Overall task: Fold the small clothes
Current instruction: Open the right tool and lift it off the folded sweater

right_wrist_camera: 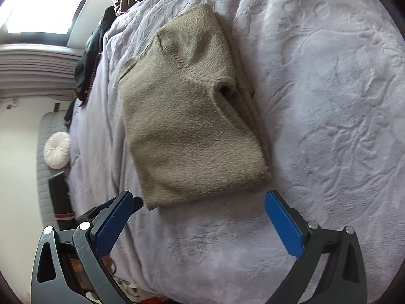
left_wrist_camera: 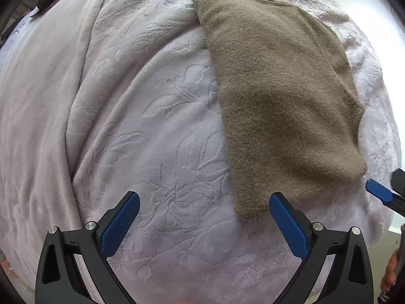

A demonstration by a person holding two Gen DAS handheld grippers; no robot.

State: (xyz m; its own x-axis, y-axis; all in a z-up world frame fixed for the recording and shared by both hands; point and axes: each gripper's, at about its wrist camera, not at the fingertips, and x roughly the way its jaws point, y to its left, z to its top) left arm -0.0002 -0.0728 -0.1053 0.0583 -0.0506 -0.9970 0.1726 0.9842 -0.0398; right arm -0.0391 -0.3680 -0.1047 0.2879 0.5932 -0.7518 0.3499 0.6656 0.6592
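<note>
A tan knit garment lies folded in layers on a pale lilac embossed blanket. My left gripper hangs straight over the blanket, open, with nothing between its blue pads; the garment's near corner sits just inside its right finger. In the right wrist view the same garment lies flat with stacked edges along its right side. My right gripper is open just short of the garment's near edge, holding nothing. A blue fingertip of the right gripper shows at the left wrist view's right edge.
The blanket spreads wide to the right of the garment. A pile of dark clothes lies along the bed's far left edge. A round white cushion and a dark flat object sit on a grey bench beside the bed.
</note>
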